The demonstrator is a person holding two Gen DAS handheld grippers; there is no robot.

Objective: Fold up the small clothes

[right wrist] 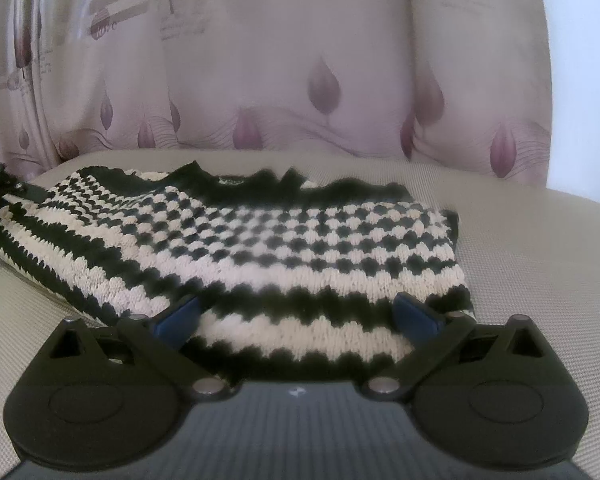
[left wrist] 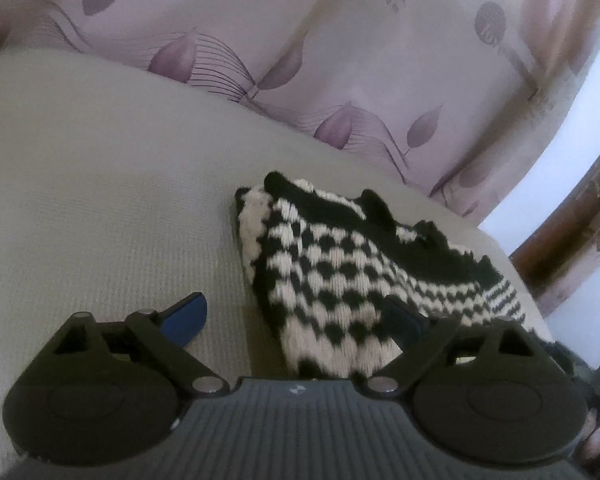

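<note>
Our left tongs (left wrist: 300, 320) stood wide, holding nothing; the knit sweater (left wrist: 352, 264) edge lay between the blue pads. Right tongs (right wrist: 296, 316) were equally wide, straddling the striped hem (right wrist: 300, 336), pads not pressing. Sweater lay part-folded on the beige table (left wrist: 100, 200). Risk: thick knit, so a shallow bite could grab one layer and the fold would slide apart. Curtain (right wrist: 260, 80) print read "love"; the rest was too blurred.

My black-and-cream checked knit sweater (right wrist: 260, 240) lies folded flat on the beige surface, mid-frame, striped hem toward me.
</note>
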